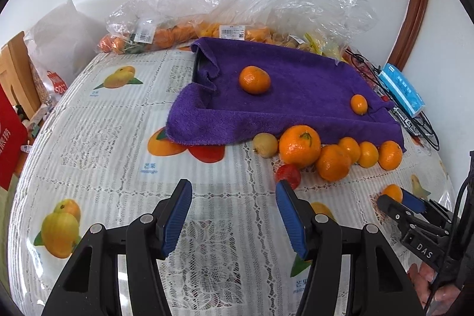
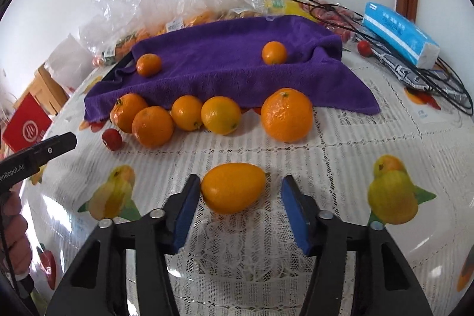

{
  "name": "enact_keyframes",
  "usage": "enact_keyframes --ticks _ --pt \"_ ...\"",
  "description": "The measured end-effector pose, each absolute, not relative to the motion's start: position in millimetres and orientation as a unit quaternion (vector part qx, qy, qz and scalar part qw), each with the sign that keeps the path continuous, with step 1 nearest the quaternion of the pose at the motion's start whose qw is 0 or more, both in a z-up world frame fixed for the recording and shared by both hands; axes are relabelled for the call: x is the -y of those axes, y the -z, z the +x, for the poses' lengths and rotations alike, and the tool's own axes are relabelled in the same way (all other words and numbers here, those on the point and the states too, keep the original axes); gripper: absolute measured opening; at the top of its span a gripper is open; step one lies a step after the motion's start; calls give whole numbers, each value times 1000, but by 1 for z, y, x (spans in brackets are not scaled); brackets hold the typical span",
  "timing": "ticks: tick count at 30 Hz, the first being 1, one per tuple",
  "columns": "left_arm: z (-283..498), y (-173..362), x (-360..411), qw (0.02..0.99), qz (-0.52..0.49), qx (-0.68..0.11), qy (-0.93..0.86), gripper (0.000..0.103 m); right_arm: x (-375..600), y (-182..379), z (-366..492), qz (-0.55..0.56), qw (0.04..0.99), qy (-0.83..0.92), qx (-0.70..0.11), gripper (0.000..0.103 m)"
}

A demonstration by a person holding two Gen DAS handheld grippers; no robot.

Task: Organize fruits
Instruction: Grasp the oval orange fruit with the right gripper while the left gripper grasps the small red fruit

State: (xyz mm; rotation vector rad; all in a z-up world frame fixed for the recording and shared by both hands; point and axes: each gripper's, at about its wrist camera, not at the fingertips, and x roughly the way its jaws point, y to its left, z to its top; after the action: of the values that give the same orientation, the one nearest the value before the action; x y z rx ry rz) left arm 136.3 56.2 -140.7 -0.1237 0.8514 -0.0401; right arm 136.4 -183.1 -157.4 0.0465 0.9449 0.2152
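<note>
The right gripper (image 2: 237,191) straddles a small oval yellow-orange kumquat (image 2: 233,187) lying on the lace-patterned plastic tablecloth (image 2: 237,256). Its left pad touches the fruit, while its right pad stands apart, so nothing is gripped. The left gripper (image 1: 234,212) hovers part-open and empty near a small red fruit (image 1: 288,174). Risk: one-sided contact may nudge the smooth kumquat sideways, letting it roll out toward the row of oranges (image 2: 189,114) beside the purple towel (image 2: 237,70).
</note>
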Motion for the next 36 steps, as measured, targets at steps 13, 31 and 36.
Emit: enact_keyframes --ticks 13,31,36 --pt "159 161 -26 898 -60 -430 68 57 201 152 134 -23 897 -82 -435 41" --pt "163 167 -17 904 -40 -419 74 27 198 160 140 -25 887 -86 -454 36" --pt "165 167 -22 904 -58 -417 80 24 200 160 140 -21 886 -89 -454 37"
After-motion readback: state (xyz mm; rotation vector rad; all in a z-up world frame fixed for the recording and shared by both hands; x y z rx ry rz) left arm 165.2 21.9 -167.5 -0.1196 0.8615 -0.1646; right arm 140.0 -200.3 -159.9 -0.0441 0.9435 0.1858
